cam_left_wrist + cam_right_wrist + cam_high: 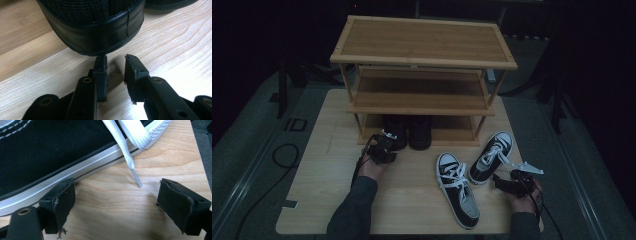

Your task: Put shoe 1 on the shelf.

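The left gripper (115, 62), jaws a little apart and holding nothing, sits at the heel of the black shoe (92, 25) on the rack's (422, 55) bottom shelf, while the right gripper (115, 197), spread wide, should next grab the sneaker (50, 152) on the table (412, 200).

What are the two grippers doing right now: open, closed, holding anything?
Left gripper: jaws open a little, nothing between them, at the black shoe's heel.
Right gripper: jaws wide open, holding nothing, beside the black-and-white sneaker.
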Tool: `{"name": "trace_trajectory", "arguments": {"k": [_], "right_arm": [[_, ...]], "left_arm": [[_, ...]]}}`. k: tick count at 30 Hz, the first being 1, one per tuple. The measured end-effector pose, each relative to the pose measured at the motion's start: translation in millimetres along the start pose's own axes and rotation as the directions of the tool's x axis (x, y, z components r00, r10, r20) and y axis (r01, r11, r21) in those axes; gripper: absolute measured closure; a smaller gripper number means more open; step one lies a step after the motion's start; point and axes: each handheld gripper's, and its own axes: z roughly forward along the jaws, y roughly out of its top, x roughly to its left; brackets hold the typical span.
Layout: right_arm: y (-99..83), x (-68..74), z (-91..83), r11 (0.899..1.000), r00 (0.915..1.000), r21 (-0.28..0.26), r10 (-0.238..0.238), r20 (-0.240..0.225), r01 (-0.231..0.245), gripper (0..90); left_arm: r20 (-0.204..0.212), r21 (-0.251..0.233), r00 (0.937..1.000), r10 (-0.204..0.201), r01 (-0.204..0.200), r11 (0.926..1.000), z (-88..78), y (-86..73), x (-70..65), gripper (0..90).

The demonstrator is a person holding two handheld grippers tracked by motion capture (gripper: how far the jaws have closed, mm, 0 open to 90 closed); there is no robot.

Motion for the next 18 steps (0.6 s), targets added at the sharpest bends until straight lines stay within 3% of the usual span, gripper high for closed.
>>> {"name": "trace_trajectory", "arguments": {"k": [6, 10, 14, 18], "right_arm": [[0.0, 0.0, 0.0, 1.000, 1.0000, 0.000, 0.000, 0.000, 0.000, 14.3], [0.0, 0.0, 0.0, 1.000, 1.0000, 0.000, 0.000, 0.000, 0.000, 14.3], [0.0, 0.0, 0.0, 1.000, 1.0000, 0.000, 0.000, 0.000, 0.000, 14.3], [0.0, 0.0, 0.0, 1.000, 1.0000, 0.000, 0.000, 0.000, 0.000, 14.3]], "left_arm": [[-0.024, -0.016, 0.9997, 0.002, -0.003, 0.9999, -3.4, -3.1, 2.0, 68.2], [-0.037, -0.009, 0.9992, 0.011, -0.011, 0.9999, -3.6, -1.9, 2.4, 71.7], [-0.029, -0.009, 0.9989, 0.036, -0.036, 0.9993, -3.5, 0.0, -1.4, 72.3], [-0.016, -0.008, 0.9997, 0.018, -0.018, 0.9998, -3.2, 0.6, -1.4, 72.2]]}}
